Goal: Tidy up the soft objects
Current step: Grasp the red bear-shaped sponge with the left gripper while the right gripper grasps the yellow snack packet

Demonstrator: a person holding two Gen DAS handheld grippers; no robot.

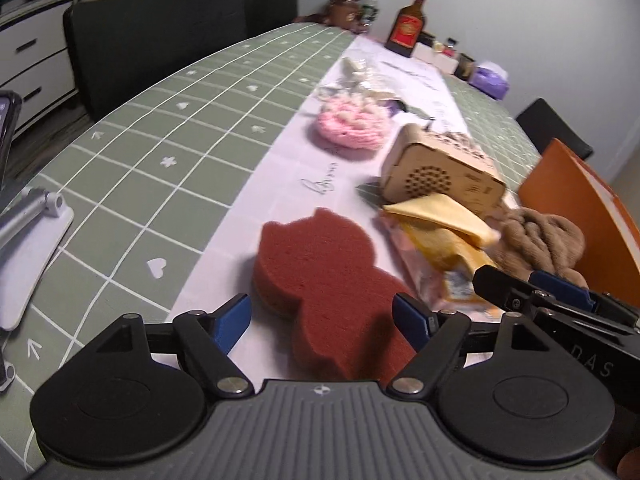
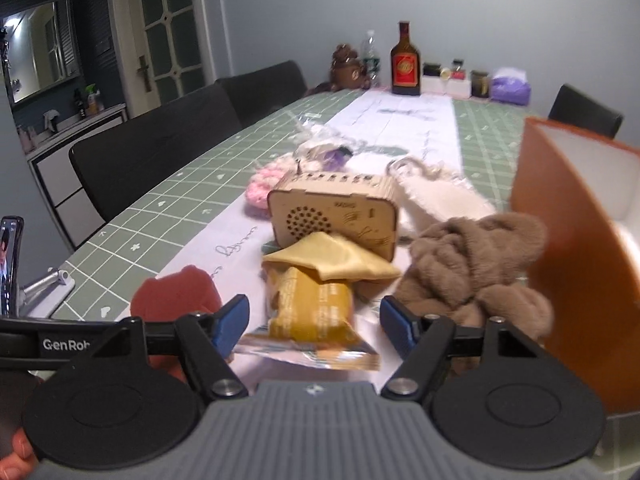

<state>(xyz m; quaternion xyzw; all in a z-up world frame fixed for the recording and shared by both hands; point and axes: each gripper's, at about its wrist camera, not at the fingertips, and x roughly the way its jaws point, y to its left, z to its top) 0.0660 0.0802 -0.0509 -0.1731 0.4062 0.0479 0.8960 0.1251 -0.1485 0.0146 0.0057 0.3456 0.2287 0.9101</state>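
Note:
A dark red cat-shaped sponge lies on the white runner, between the open jaws of my left gripper; it also shows in the right wrist view. My right gripper is open around a yellow snack packet, with a yellow cloth just behind it. A brown plush knot lies to the right, beside an orange box. A pink knitted piece lies further back. In the left wrist view, the right gripper is by the plush knot.
A wooden radio box stands mid-table, with a white furry item behind it. Bottles, jars and a plush bear line the far end. A phone on a stand is at the left. Black chairs flank the table.

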